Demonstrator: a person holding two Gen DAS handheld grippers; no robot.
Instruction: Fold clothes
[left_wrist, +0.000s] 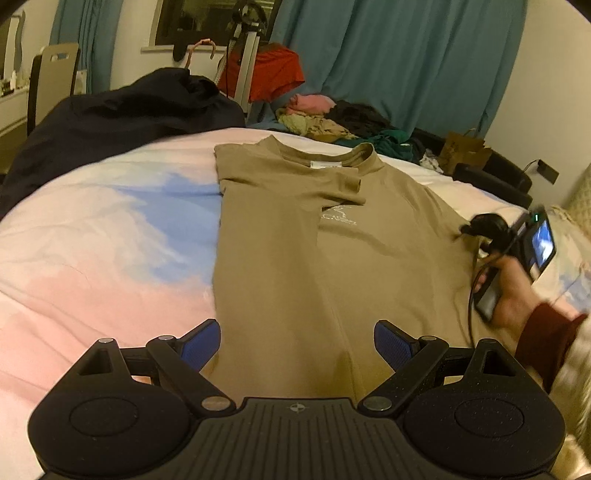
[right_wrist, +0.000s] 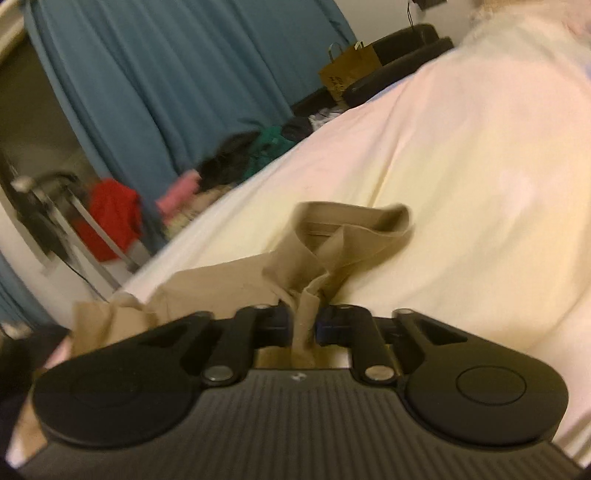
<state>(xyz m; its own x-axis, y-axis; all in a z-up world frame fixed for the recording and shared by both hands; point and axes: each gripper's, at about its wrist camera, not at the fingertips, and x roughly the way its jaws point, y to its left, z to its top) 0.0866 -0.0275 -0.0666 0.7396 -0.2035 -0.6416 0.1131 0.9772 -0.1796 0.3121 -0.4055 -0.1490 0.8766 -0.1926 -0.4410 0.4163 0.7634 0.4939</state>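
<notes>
We note the matte black two-finger left gripper with blue ribbed pads, silver pivot screws, and a dark maroon knit sleeve.

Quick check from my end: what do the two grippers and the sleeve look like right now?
Both grippers are matte black: a ribbed central body, round discs either side, silver pivot pins and a small crosshair mark. The left gripper has blue textured fingers. The right gripper carries a small lit screen and a black cable. The sleeve is dark red.
</notes>
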